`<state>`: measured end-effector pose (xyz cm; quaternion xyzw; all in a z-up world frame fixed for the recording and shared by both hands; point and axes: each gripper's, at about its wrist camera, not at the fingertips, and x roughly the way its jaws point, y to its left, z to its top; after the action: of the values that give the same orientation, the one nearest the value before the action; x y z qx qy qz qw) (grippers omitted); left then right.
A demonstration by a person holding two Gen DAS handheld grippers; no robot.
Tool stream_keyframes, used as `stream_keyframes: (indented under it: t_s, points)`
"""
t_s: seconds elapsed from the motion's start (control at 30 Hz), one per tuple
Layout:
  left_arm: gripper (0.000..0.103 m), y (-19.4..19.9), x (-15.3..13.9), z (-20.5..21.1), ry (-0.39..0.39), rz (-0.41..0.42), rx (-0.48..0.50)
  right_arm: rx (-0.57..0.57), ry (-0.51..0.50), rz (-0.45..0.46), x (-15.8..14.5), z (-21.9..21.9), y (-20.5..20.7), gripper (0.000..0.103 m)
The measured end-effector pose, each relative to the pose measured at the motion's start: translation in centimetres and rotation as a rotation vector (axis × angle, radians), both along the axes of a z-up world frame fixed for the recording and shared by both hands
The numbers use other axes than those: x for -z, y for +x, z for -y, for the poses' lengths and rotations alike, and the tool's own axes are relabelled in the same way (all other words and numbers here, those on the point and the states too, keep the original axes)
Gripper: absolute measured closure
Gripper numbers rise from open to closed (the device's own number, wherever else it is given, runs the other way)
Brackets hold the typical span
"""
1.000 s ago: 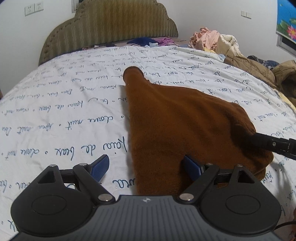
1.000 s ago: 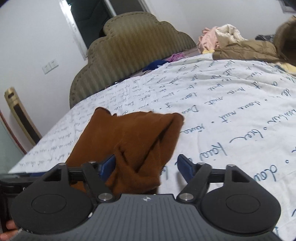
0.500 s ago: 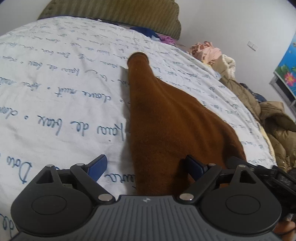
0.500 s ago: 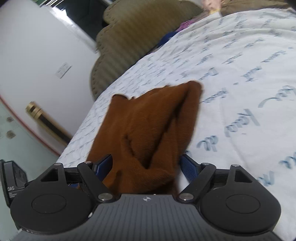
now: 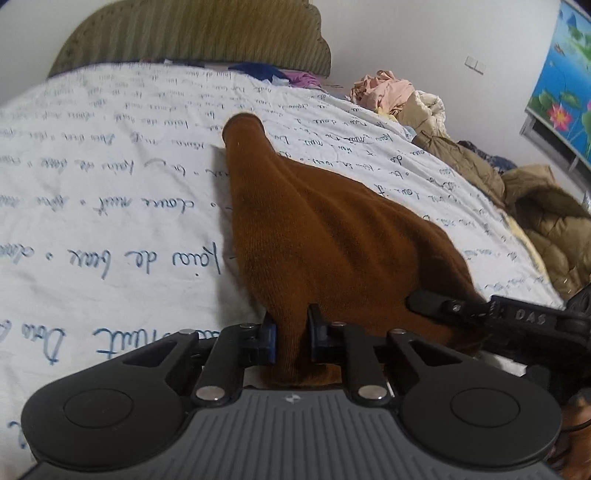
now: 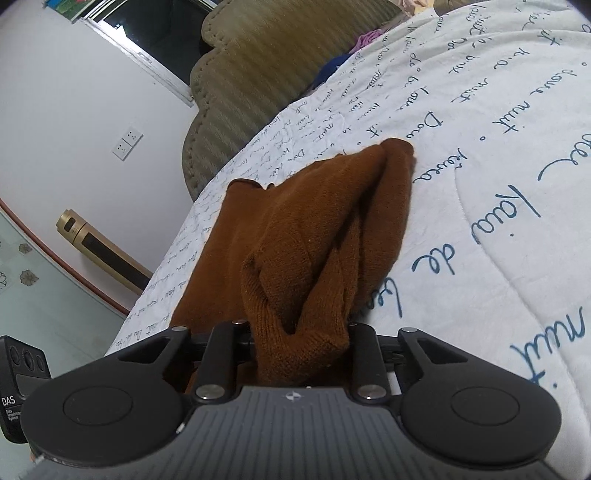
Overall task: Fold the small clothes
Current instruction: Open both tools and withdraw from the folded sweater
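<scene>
Your left gripper (image 5: 291,334) is closing, its blue pads already pinching a bunched ridge of the brown knit garment (image 5: 332,236) at the near hem; your right gripper (image 6: 301,343) is closing too, clamping a thicker wad of the same knit (image 6: 306,236), where several layers are rolling together between its jaws; in the left view the right gripper (image 5: 436,304) is showing just beside the left one, so you are gripping the two near corners close together. The garment is lying on the white quilt (image 5: 110,206) printed with blue script, its narrow far end (image 5: 243,127) pointing toward the olive headboard (image 5: 192,33) and resting flat; the heap of unfolded clothes (image 5: 402,99) and the tan padded jacket (image 5: 543,210) are sitting well apart at the far right edge of the bed. For a clean fold, you are wanting both grips firm before lifting; the right one looks to be catching more layers than the left, so be checking that it is not dragging a loose flap along; be raising both corners evenly and keeping the hem taut between them; be carrying it toward the narrow end without twisting, since this soft knit will likely sag and crease.
</scene>
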<state>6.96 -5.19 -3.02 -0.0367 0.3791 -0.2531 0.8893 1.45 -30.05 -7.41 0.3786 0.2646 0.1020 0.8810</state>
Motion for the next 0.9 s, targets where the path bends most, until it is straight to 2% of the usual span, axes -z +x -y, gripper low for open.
stream_keyframes:
  t_s: [0.13,0.27,0.37,0.43,0.53,0.6,0.67,0.83,0.87,0.9]
  points:
    - [0.083,-0.6,0.0,1.0,0.081,0.048,0.001,0.01,-0.029,-0.012,0.2,0.2,-0.2,0.073]
    - [0.074,-1.4,-0.1,1.6,0.151,0.104,-0.008,0.048,-0.079,-0.009,-0.3,0.0,-0.9,0.061]
    - [0.061,-1.8,-0.1,1.8,0.176,0.127,-0.023,0.132,-0.22,0.009,-2.1,-0.6,-2.3,0.052]
    - [0.043,-1.9,-0.1,2.0,0.197,0.146,-0.048,0.199,-0.354,0.062,-4.0,-1.5,-3.3,0.05]
    - [0.042,-1.9,0.0,1.9,0.208,0.153,-0.056,0.242,-0.551,0.151,-6.5,-3.4,-4.1,0.05]
    - [0.041,-1.9,0.0,1.9,0.203,0.144,-0.06,0.203,-0.616,0.187,-7.3,-4.5,-3.7,0.05]
    - [0.041,-1.9,-0.1,1.7,0.197,0.139,-0.064,0.158,-0.619,0.179,-7.1,-5.4,-2.5,0.05]
    - [0.034,-2.0,0.0,1.5,0.21,0.156,-0.081,0.118,-0.638,0.064,-4.3,-6.9,0.4,0.05]
    - [0.034,-2.1,0.0,1.5,0.215,0.165,-0.083,0.12,-0.649,0.06,-3.9,-7.1,0.3,0.048]
    - [0.034,-2.1,0.1,1.5,0.218,0.171,-0.084,0.12,-0.658,0.066,-3.7,-7.3,-0.3,0.04]
